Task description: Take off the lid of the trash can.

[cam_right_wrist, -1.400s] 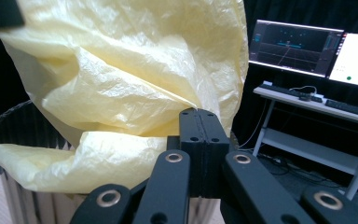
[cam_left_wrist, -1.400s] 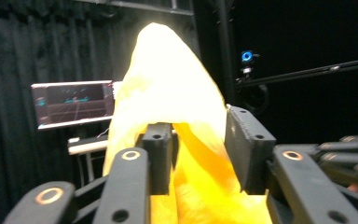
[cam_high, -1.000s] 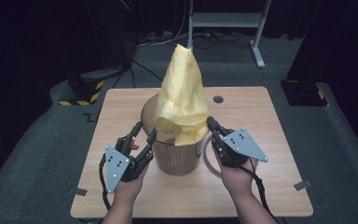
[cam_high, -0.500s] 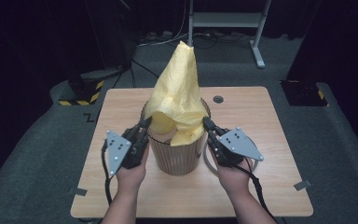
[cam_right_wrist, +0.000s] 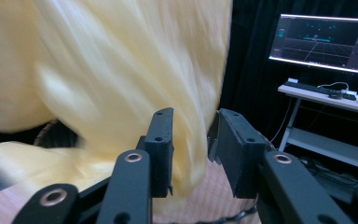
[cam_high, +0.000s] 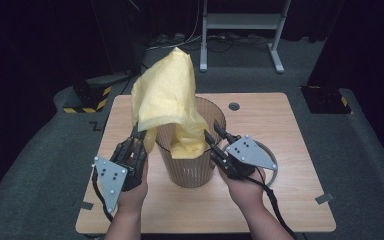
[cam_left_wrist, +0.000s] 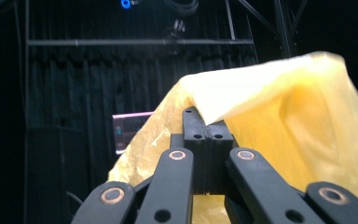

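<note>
The yellow bag [cam_high: 167, 102] is the big thing here. It is a thin, crinkly liner, and part of it sits down inside the brown bin [cam_high: 192, 170], which stands upright in the middle of the wooden table [cam_high: 290, 150]. The rest of the bag sticks up high and flops over the bin's left side. The left gripper [cam_high: 139, 134] is just beside the bin's left rim, and its jaws are pressed tight together on an edge of the bag; in the left gripper view you can see the yellow sheet [cam_left_wrist: 279, 107] pinched between the two black pads. The right gripper [cam_high: 214, 136] is at the bin's right rim. Its jaws have just been opening and now stand a little apart. In the right gripper view the bag [cam_right_wrist: 121, 84] hangs blurry right in front of the gap, but the pads do not seem to squeeze it. So the job looks like putting the bag into the bin, and the step in hand is spreading the bag's mouth over the rim. I think the left side should be pulled out and down over the left rim next. The right gripper needs to find a loose edge, close on it, and pull it over the right rim. The pull must be gentle, since the thin bag could tear or the light bin could tip.
</note>
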A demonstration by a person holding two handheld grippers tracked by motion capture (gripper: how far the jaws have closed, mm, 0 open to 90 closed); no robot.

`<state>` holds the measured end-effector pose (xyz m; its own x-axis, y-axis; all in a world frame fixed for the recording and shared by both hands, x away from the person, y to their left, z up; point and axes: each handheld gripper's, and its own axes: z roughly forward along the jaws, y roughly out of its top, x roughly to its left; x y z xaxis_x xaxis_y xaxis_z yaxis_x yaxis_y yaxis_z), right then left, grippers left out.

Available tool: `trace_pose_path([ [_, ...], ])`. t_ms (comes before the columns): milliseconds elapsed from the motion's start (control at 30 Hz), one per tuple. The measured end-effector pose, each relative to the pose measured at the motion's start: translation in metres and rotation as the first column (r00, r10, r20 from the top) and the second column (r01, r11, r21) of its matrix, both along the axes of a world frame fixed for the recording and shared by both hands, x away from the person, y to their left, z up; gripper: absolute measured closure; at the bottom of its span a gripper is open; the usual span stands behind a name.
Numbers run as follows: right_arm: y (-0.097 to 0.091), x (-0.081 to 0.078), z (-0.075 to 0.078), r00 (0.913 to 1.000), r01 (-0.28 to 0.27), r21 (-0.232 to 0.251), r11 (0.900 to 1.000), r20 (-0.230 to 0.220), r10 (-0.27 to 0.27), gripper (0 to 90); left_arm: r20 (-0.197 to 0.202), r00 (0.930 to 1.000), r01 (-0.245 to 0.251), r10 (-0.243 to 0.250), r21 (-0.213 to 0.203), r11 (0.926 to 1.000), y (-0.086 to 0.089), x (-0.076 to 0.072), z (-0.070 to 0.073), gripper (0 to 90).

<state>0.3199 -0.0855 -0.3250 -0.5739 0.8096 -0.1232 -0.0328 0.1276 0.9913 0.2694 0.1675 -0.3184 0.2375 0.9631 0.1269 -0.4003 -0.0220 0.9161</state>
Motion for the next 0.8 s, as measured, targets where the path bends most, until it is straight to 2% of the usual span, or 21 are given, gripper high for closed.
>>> trace_pose_path([
  [100, -0.007, -0.010, 0.001, 0.9999, -0.011, 0.002, 0.9999, 0.009, 0.011, 62.7, -0.023, 0.9997, 0.008, -0.008, 0.019, 0.9998, -0.006, 0.004, -0.008, 89.8],
  [267, -0.012, -0.021, 0.000, 0.9991, -0.040, 0.025, 0.9989, 0.016, 0.040, 62.7, -0.035, 0.9993, 0.014, -0.013, 0.026, 0.9996, -0.010, 0.005, -0.012, 89.8],
  [333, -0.006, -0.029, -0.003, 0.9965, -0.084, 0.040, 0.9957, 0.003, 0.084, 63.1, -0.030, 0.9995, 0.009, -0.008, 0.031, 0.9995, -0.009, 0.004, -0.012, 89.8],
  [467, 0.006, -0.035, -0.009, 0.9938, -0.111, 0.015, 0.9937, -0.003, 0.111, 64.5, -0.026, 0.9997, 0.005, -0.004, 0.019, 0.9998, -0.005, 0.002, -0.010, 89.8],
  [500, 0.014, -0.033, -0.012, 0.9958, -0.091, -0.017, 0.9957, 0.000, 0.091, 65.8, -0.025, 0.9997, 0.003, -0.002, 0.019, 0.9998, -0.004, 0.001, -0.010, 89.7],
  [533, 0.016, -0.028, -0.013, 0.9968, -0.079, -0.025, 0.9965, -0.003, 0.079, 66.2, -0.021, 0.9998, 0.004, -0.003, 0.019, 0.9998, -0.003, 0.001, -0.009, 89.8],
  [567, 0.016, -0.028, -0.013, 0.9968, -0.079, -0.025, 0.9965, -0.003, 0.079, 66.2, -0.020, 0.9998, 0.006, -0.005, 0.017, 0.9998, -0.003, 0.000, -0.009, 89.8],
  [633, 0.018, -0.014, -0.013, 0.9978, -0.056, -0.028, 0.9980, -0.036, 0.055, 67.2, -0.016, 0.9999, 0.006, -0.005, 0.020, 0.9998, -0.002, -0.001, -0.008, 89.8],
  [700, 0.018, -0.003, -0.011, 0.9988, -0.026, -0.038, 0.9989, -0.043, 0.025, 67.3, -0.017, 0.9998, 0.013, -0.013, 0.021, 0.9997, -0.002, -0.001, -0.009, 89.7],
  [733, 0.015, 0.008, -0.008, 0.9986, -0.002, -0.038, 0.9993, -0.053, 0.000, 67.2, -0.023, 0.9996, 0.018, -0.017, 0.031, 0.9994, -0.003, -0.001, -0.009, 89.8],
  [767, 0.015, 0.008, -0.008, 0.9986, -0.002, -0.038, 0.9993, -0.053, 0.000, 67.2, -0.023, 0.9996, 0.018, -0.017, 0.031, 0.9994, -0.003, -0.001, -0.009, 89.7],
  [800, 0.008, 0.012, -0.005, 0.9978, 0.002, -0.014, 0.9999, -0.066, -0.003, 66.2, -0.024, 0.9995, 0.020, -0.019, 0.041, 0.9990, -0.004, -0.001, -0.011, 89.7],
])
